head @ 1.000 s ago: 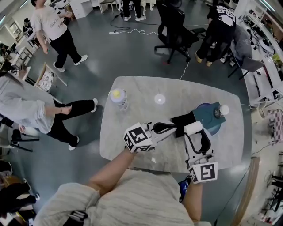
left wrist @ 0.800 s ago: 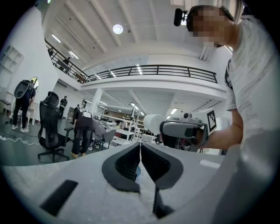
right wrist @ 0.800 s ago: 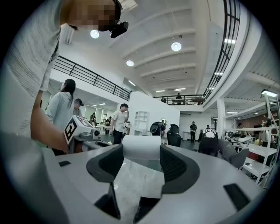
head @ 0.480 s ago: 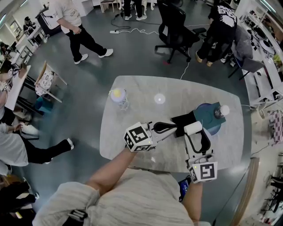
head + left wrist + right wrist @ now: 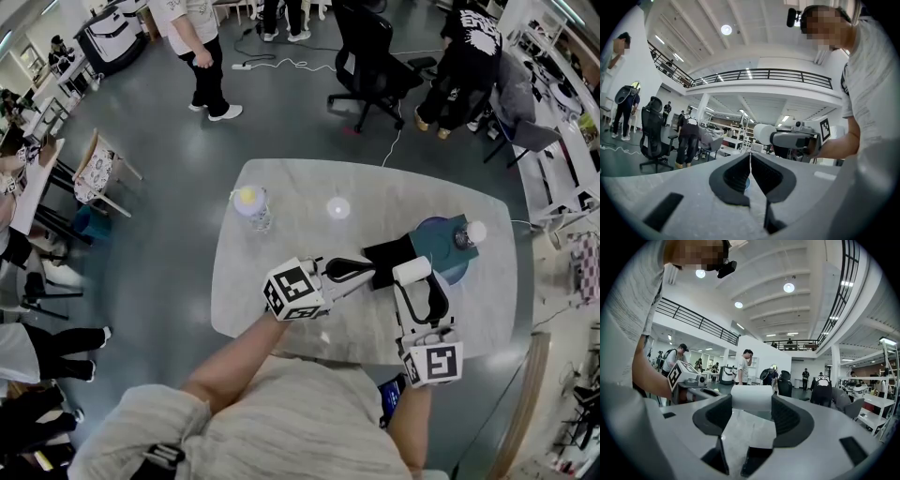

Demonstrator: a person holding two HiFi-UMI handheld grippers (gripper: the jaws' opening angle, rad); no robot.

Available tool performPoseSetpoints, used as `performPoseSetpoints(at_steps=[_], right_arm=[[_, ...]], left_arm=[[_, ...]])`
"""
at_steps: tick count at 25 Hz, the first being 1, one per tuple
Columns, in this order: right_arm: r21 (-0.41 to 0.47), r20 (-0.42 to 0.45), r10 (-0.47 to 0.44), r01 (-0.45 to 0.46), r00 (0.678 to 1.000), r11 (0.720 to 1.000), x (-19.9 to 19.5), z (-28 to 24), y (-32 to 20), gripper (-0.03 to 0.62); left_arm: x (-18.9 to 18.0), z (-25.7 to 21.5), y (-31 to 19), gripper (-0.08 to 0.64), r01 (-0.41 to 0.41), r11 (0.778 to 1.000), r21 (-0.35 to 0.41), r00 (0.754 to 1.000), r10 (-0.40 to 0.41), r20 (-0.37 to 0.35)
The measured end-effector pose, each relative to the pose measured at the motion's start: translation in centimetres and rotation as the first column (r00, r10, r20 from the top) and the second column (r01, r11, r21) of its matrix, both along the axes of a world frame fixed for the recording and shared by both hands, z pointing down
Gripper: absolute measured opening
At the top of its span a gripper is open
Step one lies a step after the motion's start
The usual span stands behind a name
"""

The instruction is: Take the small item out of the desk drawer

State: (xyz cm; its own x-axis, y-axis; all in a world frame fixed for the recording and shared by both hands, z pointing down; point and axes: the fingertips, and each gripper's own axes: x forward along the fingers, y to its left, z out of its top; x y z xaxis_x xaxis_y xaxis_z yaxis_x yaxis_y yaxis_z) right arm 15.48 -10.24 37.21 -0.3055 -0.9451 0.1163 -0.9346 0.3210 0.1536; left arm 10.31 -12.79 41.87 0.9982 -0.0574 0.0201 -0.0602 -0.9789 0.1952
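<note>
My right gripper (image 5: 414, 283) is shut on a white paper roll (image 5: 410, 271) above the marble table (image 5: 281, 187). In the right gripper view the roll (image 5: 751, 393) sits crosswise between the jaws of that gripper (image 5: 751, 401), with a loose sheet hanging toward the camera. My left gripper (image 5: 376, 273) points right, its tips close beside the roll, shut with nothing in it. In the left gripper view its jaws (image 5: 750, 161) meet along a thin line, and the roll (image 5: 763, 134) shows just beyond. No drawer is in view.
A flat black object (image 5: 388, 253) and a teal round base (image 5: 441, 246) with a white ball (image 5: 475, 232) lie behind the grippers. A bottle with a yellow cap (image 5: 249, 207) and a small white disc (image 5: 337, 208) stand further back. People and an office chair (image 5: 373, 66) surround the table.
Both grippers stay almost still, the right one still holding the roll. People in the background at the left have walked to other places.
</note>
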Motion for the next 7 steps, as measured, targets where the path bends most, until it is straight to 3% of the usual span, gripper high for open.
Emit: performPoseSetpoints(at_steps=[7], right_arm=[[-0.001,0.000,0.000,0.000,1.000,1.000,0.33,0.11,-0.14,0.239]], left_arm=[[0.23,0.19,0.03,0.020,-0.007,1.000,-0.002,1.000,0.007,0.005]])
